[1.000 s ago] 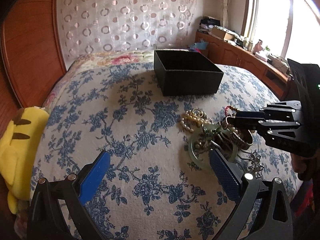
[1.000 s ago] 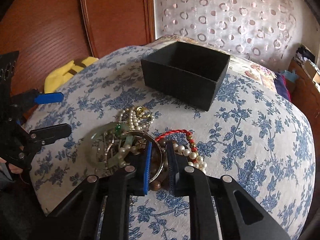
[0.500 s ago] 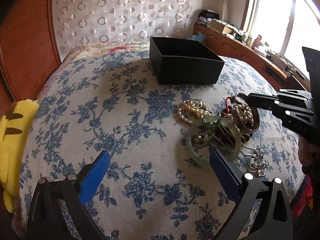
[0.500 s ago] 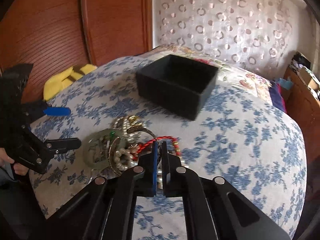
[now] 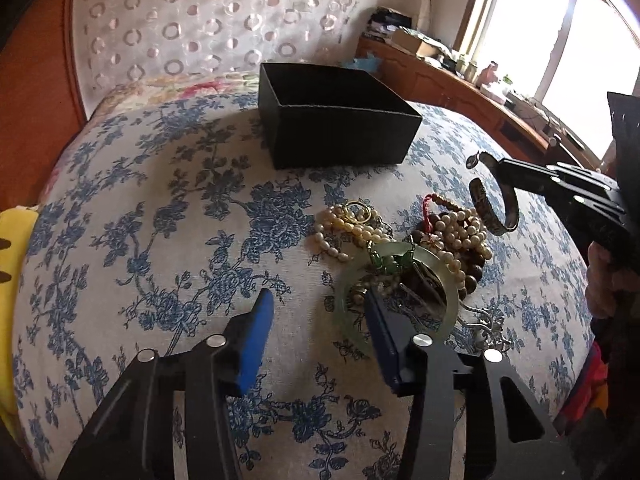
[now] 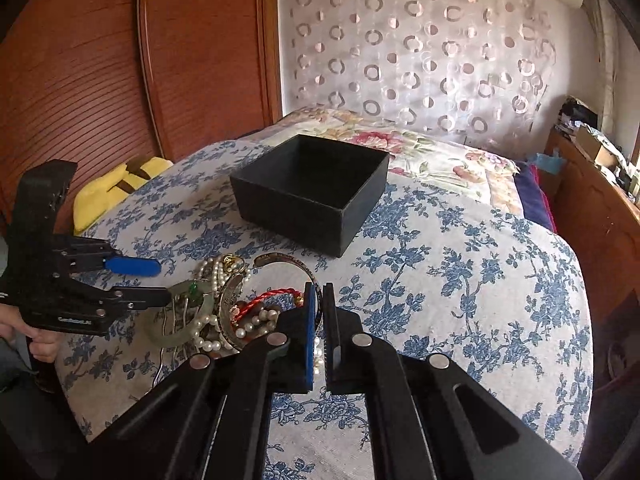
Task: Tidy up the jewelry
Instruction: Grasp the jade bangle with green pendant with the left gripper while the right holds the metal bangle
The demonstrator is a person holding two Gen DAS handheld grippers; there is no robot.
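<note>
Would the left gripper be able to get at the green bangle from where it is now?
Probably yes. The left gripper is open and low over the bedspread, with one finger already at the rim of the green bangle. Pearls and beads lie tangled across the bangle's far side, so they might drag along.

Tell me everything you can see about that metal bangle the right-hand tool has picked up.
The metal cuff bangle is an open C-shaped band, dark silvery with engraved patterning on its outer face and a gap between its two ends. The right gripper is shut on one side of the band, holding it roughly upright and lifted clear of the jewelry pile on the floral bedspread. Only the fingers touch it. The black box sits open beyond it.
</note>
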